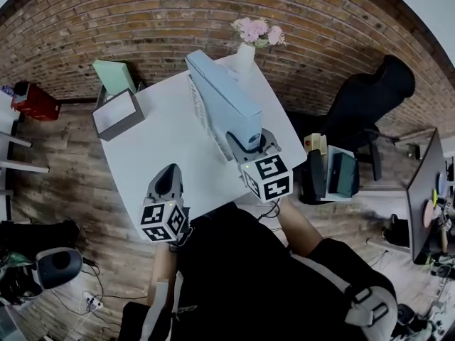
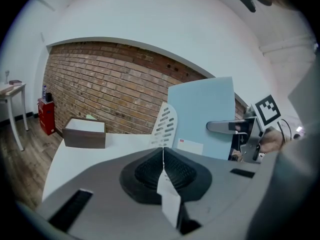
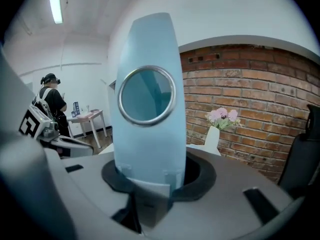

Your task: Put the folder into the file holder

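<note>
Right claw (image 3: 148,181): clenched on the folder's (image 1: 224,101) narrow back edge, likely to keep it standing while it slid in.
Left claw (image 2: 163,169): pinched together with nothing in it, waiting near the desk's (image 1: 156,148) front.
Folder: light blue and thick, with a round metal-ringed hole.
Place: upright on the desk, right against the white slotted file holder (image 2: 165,125).
Inside yet: could not tell.

Light-blue folder (image 1: 227,98) — upright on edge, white slotted file holder (image 1: 200,114) just beside it

Red brick wall (image 1: 142,20), wooden plank floor (image 1: 57,155), white table (image 1: 163,148), black office chair (image 1: 370,91) beside it.
</note>
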Action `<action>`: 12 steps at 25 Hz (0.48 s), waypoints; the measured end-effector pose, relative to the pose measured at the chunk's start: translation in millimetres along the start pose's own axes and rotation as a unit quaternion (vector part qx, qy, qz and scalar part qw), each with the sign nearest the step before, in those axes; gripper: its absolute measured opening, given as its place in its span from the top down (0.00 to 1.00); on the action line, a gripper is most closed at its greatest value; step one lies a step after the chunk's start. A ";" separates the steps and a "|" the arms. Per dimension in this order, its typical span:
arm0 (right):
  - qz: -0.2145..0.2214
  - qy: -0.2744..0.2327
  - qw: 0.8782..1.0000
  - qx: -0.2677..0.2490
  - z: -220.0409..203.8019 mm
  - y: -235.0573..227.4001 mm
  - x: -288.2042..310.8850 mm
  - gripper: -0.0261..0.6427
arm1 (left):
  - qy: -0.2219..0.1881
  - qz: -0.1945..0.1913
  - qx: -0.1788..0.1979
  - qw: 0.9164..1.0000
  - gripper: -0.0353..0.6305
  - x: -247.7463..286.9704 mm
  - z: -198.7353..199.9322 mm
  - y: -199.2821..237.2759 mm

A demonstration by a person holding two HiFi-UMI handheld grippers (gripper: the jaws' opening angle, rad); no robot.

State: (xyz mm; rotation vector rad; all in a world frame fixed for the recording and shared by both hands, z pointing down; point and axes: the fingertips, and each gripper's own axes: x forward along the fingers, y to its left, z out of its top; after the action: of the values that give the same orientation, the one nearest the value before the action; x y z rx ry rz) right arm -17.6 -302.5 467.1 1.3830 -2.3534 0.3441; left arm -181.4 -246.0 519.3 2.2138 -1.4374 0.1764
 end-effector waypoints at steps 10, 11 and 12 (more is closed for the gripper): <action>-0.027 -0.167 0.985 0.032 22.2 -9.9 -20.6 0.73 | 0.006 -0.002 0.010 1.000 0.91 4.6 3.1 -0.2; -0.027 -0.177 0.983 0.034 23.4 -11.9 -20.1 0.73 | 0.006 -0.002 0.012 1.000 0.91 5.1 3.5 -0.6; -0.026 -0.186 0.982 0.037 24.1 -13.8 -18.9 0.73 | 0.006 -0.001 0.013 1.000 0.91 5.6 3.9 -1.0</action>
State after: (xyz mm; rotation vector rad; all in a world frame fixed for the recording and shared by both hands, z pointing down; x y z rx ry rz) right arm -2.2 -304.0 437.3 1.6637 -2.6138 0.1701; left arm -178.7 -252.1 517.6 2.2316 -1.4339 0.2101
